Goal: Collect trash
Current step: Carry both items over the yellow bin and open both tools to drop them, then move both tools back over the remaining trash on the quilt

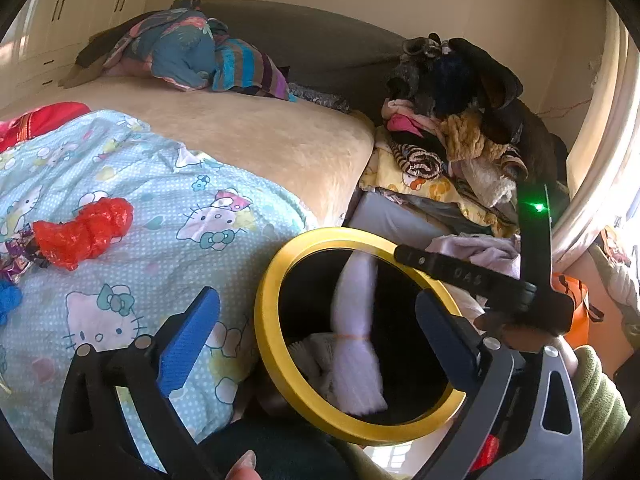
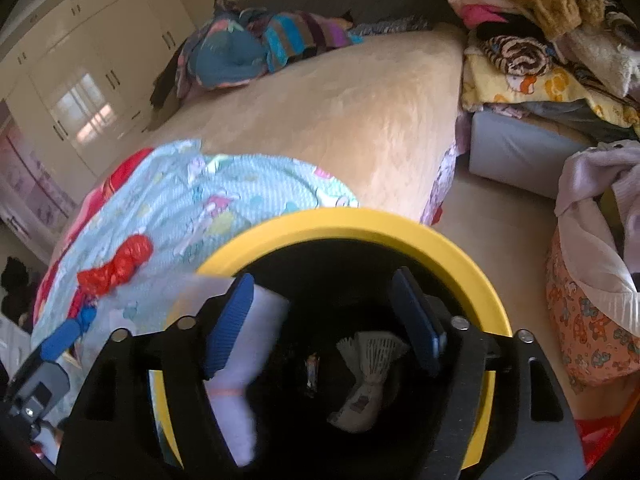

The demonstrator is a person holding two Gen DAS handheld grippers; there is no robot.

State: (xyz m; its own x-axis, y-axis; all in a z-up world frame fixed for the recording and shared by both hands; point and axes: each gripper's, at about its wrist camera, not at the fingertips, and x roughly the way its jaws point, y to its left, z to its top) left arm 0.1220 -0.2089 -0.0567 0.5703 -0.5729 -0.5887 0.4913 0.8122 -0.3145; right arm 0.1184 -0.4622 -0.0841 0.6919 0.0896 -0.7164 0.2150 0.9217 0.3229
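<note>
A black bin with a yellow rim (image 1: 276, 364) stands beside the bed. My left gripper (image 1: 316, 296) is open over its near edge, with nothing between the blue pads (image 1: 188, 340). My right gripper (image 2: 322, 278) hangs open above the bin's yellow rim (image 2: 460, 256). A blurred white bundle (image 1: 356, 344) tied with an orange band lies inside the bin; in the right wrist view the bundle (image 2: 240, 380) shows just beneath the left pad, not pressed. A white shuttlecock (image 2: 372, 364) rests at the bottom. On the quilt lie a crumpled red plastic bag (image 1: 86, 228) and blue scraps (image 1: 8, 300).
The bed carries a Hello Kitty quilt (image 1: 160, 184) and a beige blanket (image 1: 260, 128). Clothes are heaped at the bed's far end (image 1: 192, 52) and on a grey box (image 2: 516, 152). A patterned laundry basket (image 2: 588, 312) stands at the right. White wardrobes (image 2: 92, 80) line the wall.
</note>
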